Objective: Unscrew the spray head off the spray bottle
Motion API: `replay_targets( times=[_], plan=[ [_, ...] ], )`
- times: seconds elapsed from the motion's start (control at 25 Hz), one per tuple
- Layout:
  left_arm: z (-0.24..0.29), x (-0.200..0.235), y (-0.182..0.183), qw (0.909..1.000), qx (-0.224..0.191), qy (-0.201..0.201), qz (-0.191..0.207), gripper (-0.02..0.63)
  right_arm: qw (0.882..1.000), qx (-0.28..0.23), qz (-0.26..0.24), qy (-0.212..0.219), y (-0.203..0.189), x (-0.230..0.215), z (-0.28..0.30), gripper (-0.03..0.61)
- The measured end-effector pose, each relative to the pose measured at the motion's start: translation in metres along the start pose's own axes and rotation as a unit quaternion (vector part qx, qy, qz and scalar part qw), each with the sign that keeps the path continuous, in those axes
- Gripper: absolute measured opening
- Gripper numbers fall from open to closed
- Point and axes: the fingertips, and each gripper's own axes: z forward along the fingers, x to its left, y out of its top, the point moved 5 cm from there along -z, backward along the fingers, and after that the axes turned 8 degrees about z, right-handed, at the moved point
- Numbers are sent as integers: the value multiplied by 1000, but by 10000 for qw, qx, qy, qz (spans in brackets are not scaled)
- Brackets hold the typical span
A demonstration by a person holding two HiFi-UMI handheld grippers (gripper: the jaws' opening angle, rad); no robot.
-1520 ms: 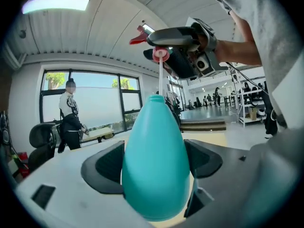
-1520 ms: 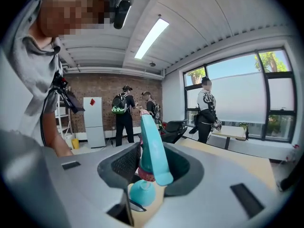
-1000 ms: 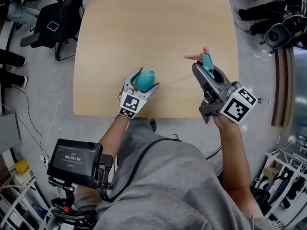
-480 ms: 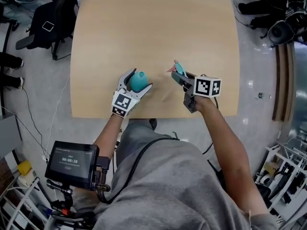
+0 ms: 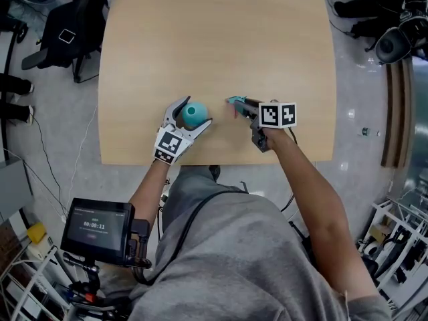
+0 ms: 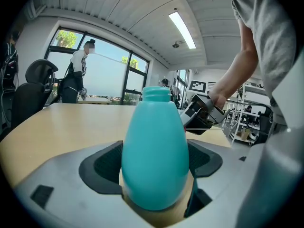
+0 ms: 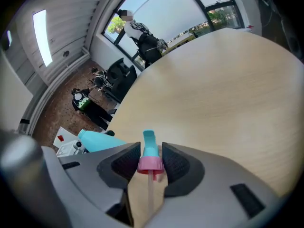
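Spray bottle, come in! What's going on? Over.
Left tool shut on bottle. Right tool shut on spray head, unscrewed, clear of bottle. Nothing else on table.

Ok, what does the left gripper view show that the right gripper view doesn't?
Only the left gripper view: the bottle gripped between the left gripper pads, its neck bare, and the right gripper seen from outside. Only the right gripper view: the spray head clamped in that gripper, with its pink collar and tube showing. Both: the bottle, the table, and a person standing in the background.
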Motion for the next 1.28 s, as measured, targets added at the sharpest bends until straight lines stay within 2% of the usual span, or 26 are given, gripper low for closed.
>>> replay_targets(
  times=[0.2, 0.4, 0.64, 0.8, 0.92, 1.0, 1.12, 1.16, 1.24, 1.28],
  plan=[
    [-10, 0, 6, 10000, -16, 22, 59, 387, 9997, -131, -170, -95, 0, -1, -2, 141],
    [-20, -1, 18, 9998, -92, 34, 186, 388, 9969, -247, -663, -344, -2, -6, -6, 163],
    [-45, -10, 38, 9990, -156, 131, 391, 387, 9940, -640, -761, -447, 2, 10, -28, 178],
    [-72, -3, 43, 9975, -208, 350, 581, 387, 9901, -1085, -817, -365, 12, 24, -39, 176],
    [-103, 1, 57, 9951, -301, 672, 660, 387, 9858, -1443, -835, -201, 17, 45, -63, 175],
    [-127, 0, 73, 9925, -429, 931, 668, 387, 9813, -1678, -942, -45, 16, 64, -87, 151],
    [-160, -5, 101, 9868, -699, 1264, 733, 380, 9682, -2176, -1222, 164, 11, 92, -128, 24],
    [-170, -8, 113, 9844, -821, 1346, 778, 366, 9624, -2361, -1322, 237, 9, 101, -142, 10],
    [-191, -19, 137, 9792, -1087, 1468, 879, 302, 9496, -2703, -1535, 395, 2, 122, -173, 6],
    [-201, -27, 151, 9769, -1197, 1508, 931, 237, 9427, -2849, -1667, 480, -3, 133, -189, 5]
  ],
)
